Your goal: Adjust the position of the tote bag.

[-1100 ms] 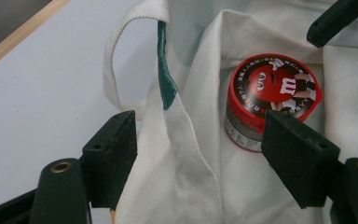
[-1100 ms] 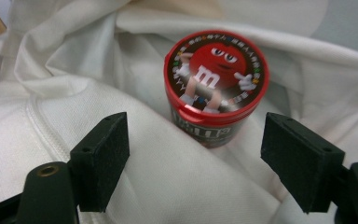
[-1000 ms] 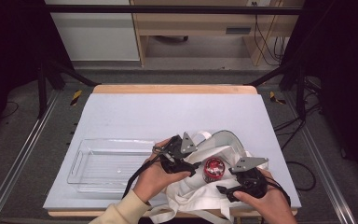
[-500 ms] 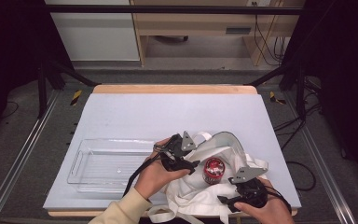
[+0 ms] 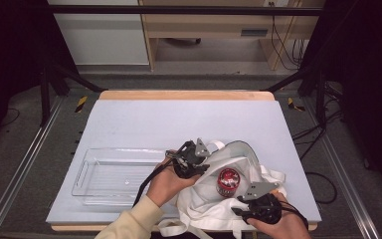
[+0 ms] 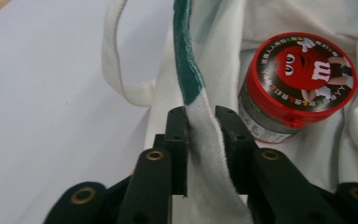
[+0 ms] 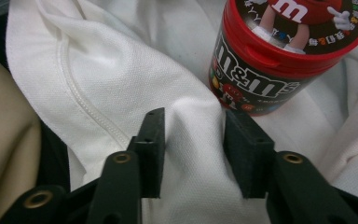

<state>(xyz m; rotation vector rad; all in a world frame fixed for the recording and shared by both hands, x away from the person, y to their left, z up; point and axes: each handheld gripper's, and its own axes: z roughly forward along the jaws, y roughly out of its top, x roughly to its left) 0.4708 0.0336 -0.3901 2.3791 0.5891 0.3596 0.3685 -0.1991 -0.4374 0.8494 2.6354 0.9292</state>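
1. Our left gripper (image 6: 200,122) has just been closing its jaws, and they now pinch the green-trimmed rim of the white cloth bag (image 6: 214,65), the fabric squeezed flat between the pads.
2. Our right gripper (image 7: 193,140) has also been closing its jaws. A fold of the same bag bulges between them; the pads seem to touch it on both sides, yet we cannot tell how firmly they press.
3. Just past both pairs of jaws, the red-lidded candy tub (image 5: 228,179) sits in the bag's open mouth, tilted, and the cloth hides its base.
4. In the high view the left gripper (image 5: 189,160) is at the bag's left edge and the right gripper (image 5: 258,206) at its near edge, each partly covered by the hand holding it.
5. The bag's straps trail off the near table edge, cut off by the frame.
6. A clear plastic tray (image 5: 87,172) lies left of the bag on the grey table (image 5: 179,119), its outline faint.
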